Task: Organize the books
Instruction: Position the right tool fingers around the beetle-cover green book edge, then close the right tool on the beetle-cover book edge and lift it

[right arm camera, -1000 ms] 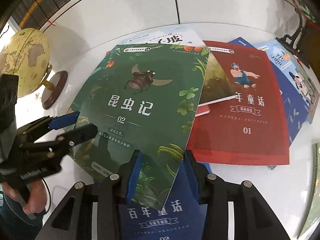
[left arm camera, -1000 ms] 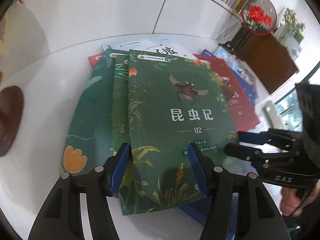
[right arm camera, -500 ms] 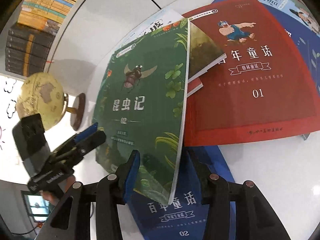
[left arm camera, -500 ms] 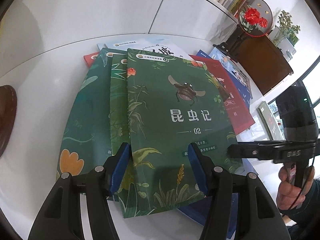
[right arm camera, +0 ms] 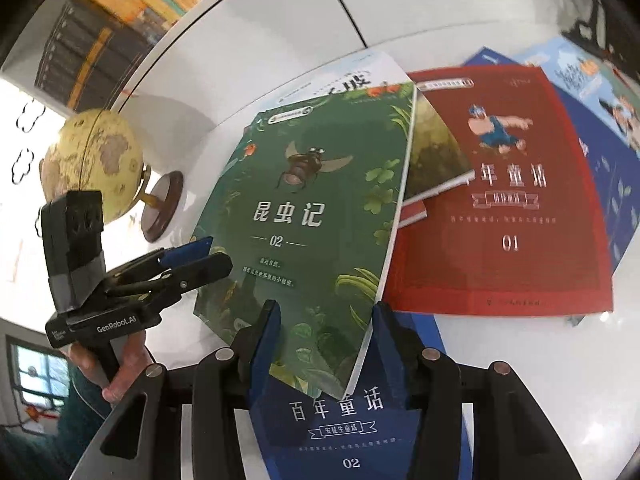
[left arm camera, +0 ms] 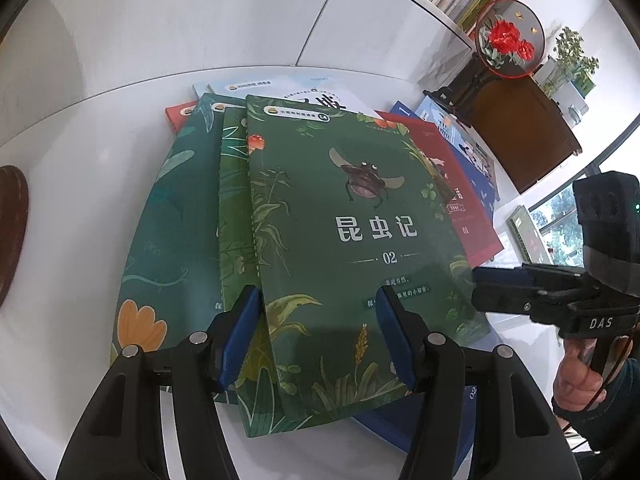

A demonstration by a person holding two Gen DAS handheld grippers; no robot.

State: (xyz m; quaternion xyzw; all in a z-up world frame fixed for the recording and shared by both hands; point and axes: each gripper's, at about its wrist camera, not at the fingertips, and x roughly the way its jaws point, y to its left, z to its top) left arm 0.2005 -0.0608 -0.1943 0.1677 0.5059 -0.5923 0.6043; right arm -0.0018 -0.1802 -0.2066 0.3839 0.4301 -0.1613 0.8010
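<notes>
The green beetle-cover book numbered 02 [left arm camera: 352, 220] [right arm camera: 320, 200] tops a fanned pile of two other green books [left arm camera: 176, 240]. My left gripper [left arm camera: 320, 336] [right arm camera: 220, 255] hovers open over its near end, one pad by its left edge and one over the cover. My right gripper [right arm camera: 328, 344] [left arm camera: 476, 290] is rolled on its side at the book's right edge. That near right corner sits between its jaws, which stand wider than the book is thick. The page edge shows white and raised. A red book 01 [right arm camera: 508, 200] and a dark blue book 02 [right arm camera: 344, 432] lie beneath.
A white book [right arm camera: 340, 76] and light blue books [right arm camera: 592, 92] lie farther back on the white table [left arm camera: 60, 200]. A globe [right arm camera: 92, 164] stands to the left. A wooden cabinet [left arm camera: 528, 128] with a red flower ornament [left arm camera: 508, 38] is at the right. Shelved books line the back wall.
My right gripper rolled onto its side at the green book's right edge and its jaws widened a little. The book's right edge lifted, showing its pages. My left gripper stayed put.
</notes>
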